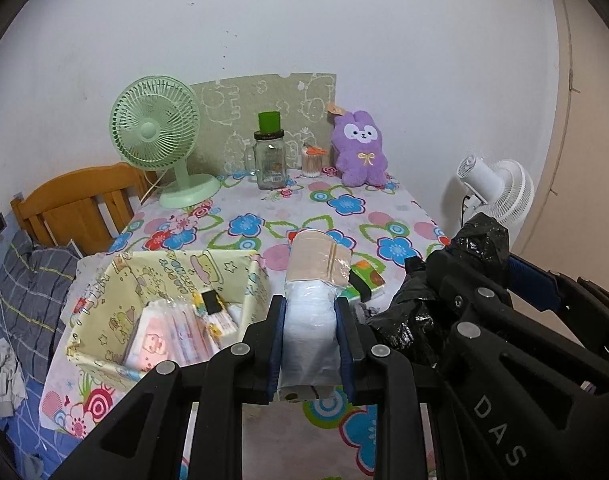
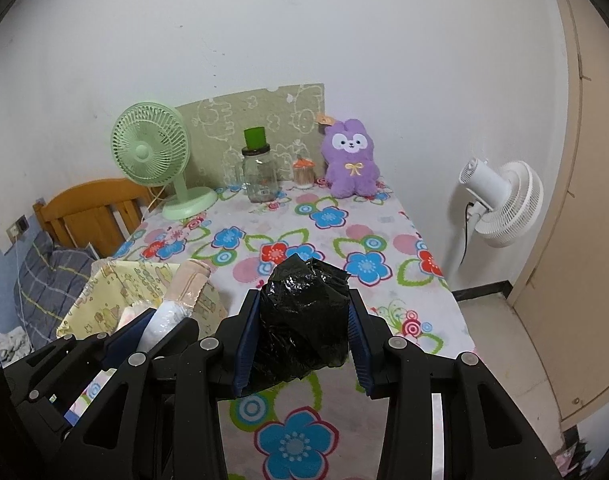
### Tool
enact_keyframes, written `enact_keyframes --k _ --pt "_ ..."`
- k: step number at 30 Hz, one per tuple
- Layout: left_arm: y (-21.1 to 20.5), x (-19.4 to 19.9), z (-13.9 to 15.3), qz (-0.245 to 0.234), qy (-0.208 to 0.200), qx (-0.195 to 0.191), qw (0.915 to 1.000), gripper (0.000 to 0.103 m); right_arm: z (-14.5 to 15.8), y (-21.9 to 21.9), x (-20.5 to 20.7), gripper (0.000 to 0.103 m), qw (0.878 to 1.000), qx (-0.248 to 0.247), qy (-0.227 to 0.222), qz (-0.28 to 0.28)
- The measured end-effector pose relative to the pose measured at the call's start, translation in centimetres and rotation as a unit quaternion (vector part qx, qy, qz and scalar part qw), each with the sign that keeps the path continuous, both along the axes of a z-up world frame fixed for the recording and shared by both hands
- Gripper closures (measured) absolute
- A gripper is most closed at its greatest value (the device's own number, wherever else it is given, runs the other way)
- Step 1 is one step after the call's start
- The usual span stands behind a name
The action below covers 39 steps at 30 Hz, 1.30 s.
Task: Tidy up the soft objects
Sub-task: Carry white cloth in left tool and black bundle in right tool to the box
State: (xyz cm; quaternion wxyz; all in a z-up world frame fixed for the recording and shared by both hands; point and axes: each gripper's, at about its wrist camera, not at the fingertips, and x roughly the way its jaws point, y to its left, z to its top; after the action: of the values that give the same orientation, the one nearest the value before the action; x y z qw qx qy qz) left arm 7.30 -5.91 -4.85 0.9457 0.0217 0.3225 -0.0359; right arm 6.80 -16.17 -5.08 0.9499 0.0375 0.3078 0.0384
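The left hand-held gripper [image 1: 309, 338] is clamped on a soft roll-shaped pack [image 1: 310, 304], white plastic at the gripped end and beige wrap at the far end. The pack is held above the worktop [image 1: 264, 208], just right of the yellow fabric bin [image 1: 184, 276]. The grip sits low on the white end, probably so the pack stays level and the free end can be lowered into the bin first.

The right hand-held gripper [image 2: 304, 340] is clamped on a crumpled black plastic bag [image 2: 304, 316], bunched between the pads. It is held over the near centre of the worktop, to the right of the left gripper. Bunching keeps the loose film from trailing during transfer.

The bin stands at the near left corner of the worktop with its mouth open upward, positioned as the likely collection point. It already contains pink-and-white soft packs [image 1: 172, 340]; the exact number cannot be determined. One green-and-orange packet [image 1: 366, 280] lies on the worktop behind the held pack.

Item count:
- Held soft items: two, one per gripper.
- Bins: one.
- Purple plush rabbit [image 1: 360, 148]: one, upright at the far edge.
- Fans: two, a green desk fan [image 1: 156, 132] on the worktop and a white fan [image 2: 500, 204] standing off the worktop at right.
- Glass jar [image 1: 269, 158]: one, with a green cup on its lid.
- Small container of sticks [image 1: 312, 162]: one.
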Motion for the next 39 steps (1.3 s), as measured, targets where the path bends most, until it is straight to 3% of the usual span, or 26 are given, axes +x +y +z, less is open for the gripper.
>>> enact_keyframes --k 18,39 --pt "4.4 1.4 1.0 0.018 -0.015 0.008 0.9997 0.08 1.0 4.7 2.2 0.059 0.999 -0.003 -0.007 0.033" --pt "9.5 4.1 -0.1 0.05 0.001 0.012 0.9987 0.08 -0.3 10.1 5.8 0.059 0.997 0.004 0.015 0.07"
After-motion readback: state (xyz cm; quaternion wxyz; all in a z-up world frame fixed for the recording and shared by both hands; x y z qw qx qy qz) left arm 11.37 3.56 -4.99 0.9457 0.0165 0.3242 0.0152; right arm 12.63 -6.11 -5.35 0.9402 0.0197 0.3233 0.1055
